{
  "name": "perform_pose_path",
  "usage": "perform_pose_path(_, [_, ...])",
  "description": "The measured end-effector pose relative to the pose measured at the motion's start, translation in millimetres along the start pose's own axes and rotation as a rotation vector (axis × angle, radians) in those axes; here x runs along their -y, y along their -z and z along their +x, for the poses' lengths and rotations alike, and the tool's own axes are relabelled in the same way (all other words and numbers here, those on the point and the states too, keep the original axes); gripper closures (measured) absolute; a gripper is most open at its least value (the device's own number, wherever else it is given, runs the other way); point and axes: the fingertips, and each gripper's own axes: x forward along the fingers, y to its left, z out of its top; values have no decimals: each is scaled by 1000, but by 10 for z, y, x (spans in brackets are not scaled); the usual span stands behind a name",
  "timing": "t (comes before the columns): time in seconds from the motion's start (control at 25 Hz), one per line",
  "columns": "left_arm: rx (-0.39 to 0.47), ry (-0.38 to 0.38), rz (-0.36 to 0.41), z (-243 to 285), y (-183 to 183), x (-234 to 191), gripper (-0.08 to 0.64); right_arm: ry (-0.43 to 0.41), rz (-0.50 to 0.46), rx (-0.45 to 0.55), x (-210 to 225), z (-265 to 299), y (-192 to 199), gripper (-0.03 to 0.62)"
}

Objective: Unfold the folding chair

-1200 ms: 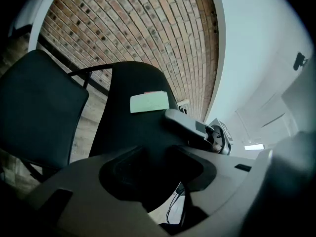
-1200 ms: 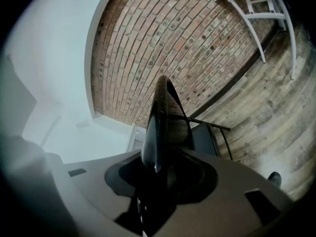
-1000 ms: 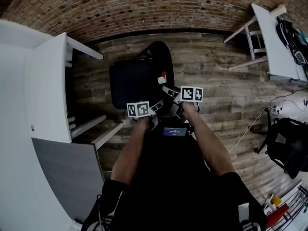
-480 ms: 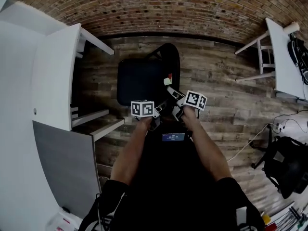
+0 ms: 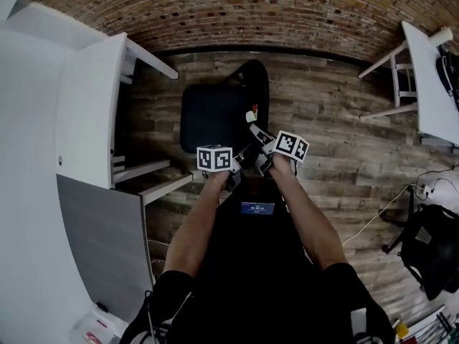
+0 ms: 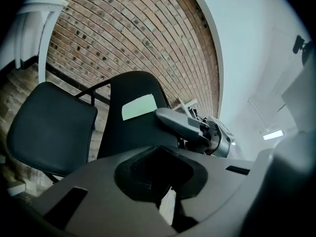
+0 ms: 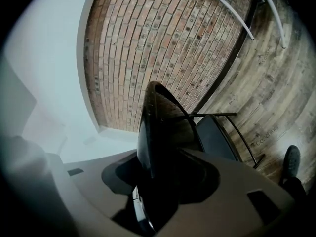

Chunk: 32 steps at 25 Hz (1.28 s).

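Observation:
The black folding chair stands opened out on the wooden floor, its seat point(image 5: 214, 117) flat and its backrest point(image 5: 256, 84) upright. In the left gripper view the seat point(image 6: 49, 127) is at the left and the backrest point(image 6: 133, 127) carries a pale label. My right gripper point(image 5: 257, 136) is at the backrest's near edge. That edge point(image 7: 148, 132) runs between its jaws, which have just been opening. My left gripper point(image 5: 237, 168) hangs just beside the right one, shut, with nothing seen in it.
A white shelf unit point(image 5: 86, 113) and a grey panel point(image 5: 107, 242) stand close on the left. A white table point(image 5: 430, 77) is at the far right, with a black bag point(image 5: 434, 246) and a cable point(image 5: 373, 196) on the floor. A brick wall point(image 5: 229, 13) is behind the chair.
Both hands stay by the backrest. The right gripper's marker cube has rolled a little. The chair stands as before.

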Motion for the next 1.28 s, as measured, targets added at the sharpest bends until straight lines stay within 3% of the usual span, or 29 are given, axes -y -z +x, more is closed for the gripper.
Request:
perform_pose_path(0.24, [-45, 91, -9, -43, 124, 103, 529, -7, -5, 55, -19, -144, 83, 405])
perform_pose_path(0.48, [-35, 165, -51, -21, 182, 130, 528, -25, -11, 90, 49, -212, 76, 402])
perform_pose_path(0.6, [-17, 261, -99, -94, 131, 203, 528, 9, -95, 93, 33, -326, -61, 403])
perform_pose_path(0.68, [2, 314, -126, -170, 67, 222, 527, 29, -151, 150, -36, -533, -283, 403])
perform_pose_path(0.84, [-2, 387, -99, -367, -9, 322, 526, 14, -194, 257, -357, -1100, -531, 405])
perform_pose_path(0.96, [15, 494, -100, -544, -117, 539, 526, -45, -271, 253, -633, -1444, -365, 405])
perform_pose_path(1.12, [50, 584, -63, -695, -192, 659, 526, -19, -258, 242, -704, -1837, 52, 405])
perform_pose_path(1.28, [31, 656, -51, -872, -50, 895, 526, 3, -278, 206, -723, -2136, 367, 421])
